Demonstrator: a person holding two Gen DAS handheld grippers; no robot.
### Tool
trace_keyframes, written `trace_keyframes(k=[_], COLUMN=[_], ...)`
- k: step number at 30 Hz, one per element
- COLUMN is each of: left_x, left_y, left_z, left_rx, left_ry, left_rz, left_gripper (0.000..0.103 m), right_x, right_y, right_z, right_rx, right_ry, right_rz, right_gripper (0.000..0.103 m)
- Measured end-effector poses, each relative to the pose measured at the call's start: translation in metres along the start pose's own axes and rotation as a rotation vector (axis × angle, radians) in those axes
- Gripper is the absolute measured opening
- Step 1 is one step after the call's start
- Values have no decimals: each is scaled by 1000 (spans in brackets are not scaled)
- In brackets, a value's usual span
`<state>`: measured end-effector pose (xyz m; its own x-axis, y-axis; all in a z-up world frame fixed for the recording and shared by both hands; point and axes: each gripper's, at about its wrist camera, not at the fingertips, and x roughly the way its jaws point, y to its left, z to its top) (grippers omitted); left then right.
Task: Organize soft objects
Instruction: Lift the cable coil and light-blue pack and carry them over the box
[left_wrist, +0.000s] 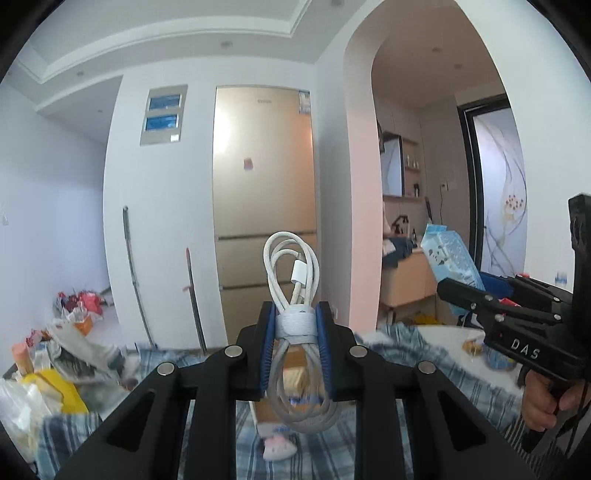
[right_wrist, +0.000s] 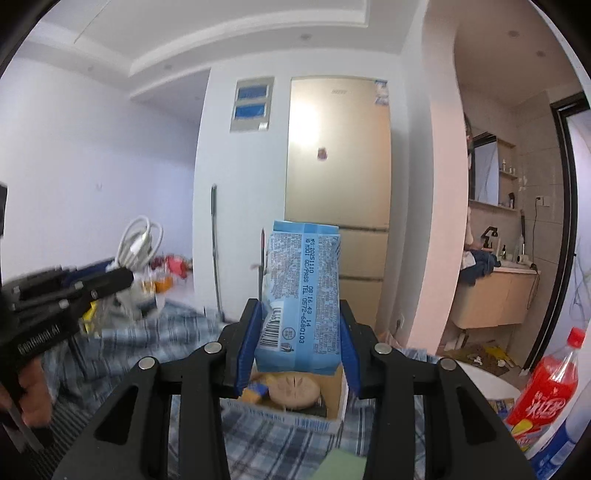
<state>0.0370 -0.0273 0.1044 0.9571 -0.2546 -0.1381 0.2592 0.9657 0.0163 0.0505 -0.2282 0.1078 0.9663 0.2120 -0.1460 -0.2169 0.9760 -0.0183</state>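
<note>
- Left gripper (left_wrist: 297, 325) is clamped on a coiled white cable (left_wrist: 293, 280), held up in the air, its loops standing above the blue pads.
- Right gripper (right_wrist: 301, 332) pinches a light blue packet (right_wrist: 303, 291), upright between its pads.
- Below both, near, an open cardboard box (right_wrist: 332, 417) sits on a blue checked cloth (right_wrist: 258, 443).
- Far right, a red soda bottle (right_wrist: 550, 387) stands.
- Behind, a gold fridge (right_wrist: 340, 155) against the wall.

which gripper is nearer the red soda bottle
Right. The red soda bottle stands just beyond the right gripper, on its right side, jaws shut on the blue pack. The left gripper, holding the white cable, is on the far side of the right one.
</note>
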Motion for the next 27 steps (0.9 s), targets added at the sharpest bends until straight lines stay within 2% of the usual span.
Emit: trace_keyframes(k=[5, 8, 10, 11, 13, 17, 22, 27], left_x=[6, 12, 17, 21, 24, 40, 75, 114], left_y=[-18, -29, -28, -28, -26, -17, -8, 4], left_z=[35, 52, 63, 66, 68, 61, 45, 20], left_rx=[17, 32, -11, -24, -41, -77, -75, -99], left_ry=[-18, -30, -24, -13, -16, 22, 114, 236], left_rz=[4, 34, 39, 67, 60, 37, 17, 23], left_gripper=[23, 23, 23, 23, 23, 23, 23, 24], right_x=[4, 10, 11, 11, 9, 20, 54, 87], right_y=[-5, -11, -13, -15, -16, -10, -21, -28], right_z=[42, 64, 72, 73, 69, 48, 27, 2], right_rx=[54, 103, 109, 121, 138, 85, 137, 115], right_ry=[-46, -56, -68, -80, -103, -76, 27, 110], right_rz=[-30, -19, -20, -20, -10, -27, -7, -38], right_gripper=[39, 39, 39, 39, 39, 39, 39, 39])
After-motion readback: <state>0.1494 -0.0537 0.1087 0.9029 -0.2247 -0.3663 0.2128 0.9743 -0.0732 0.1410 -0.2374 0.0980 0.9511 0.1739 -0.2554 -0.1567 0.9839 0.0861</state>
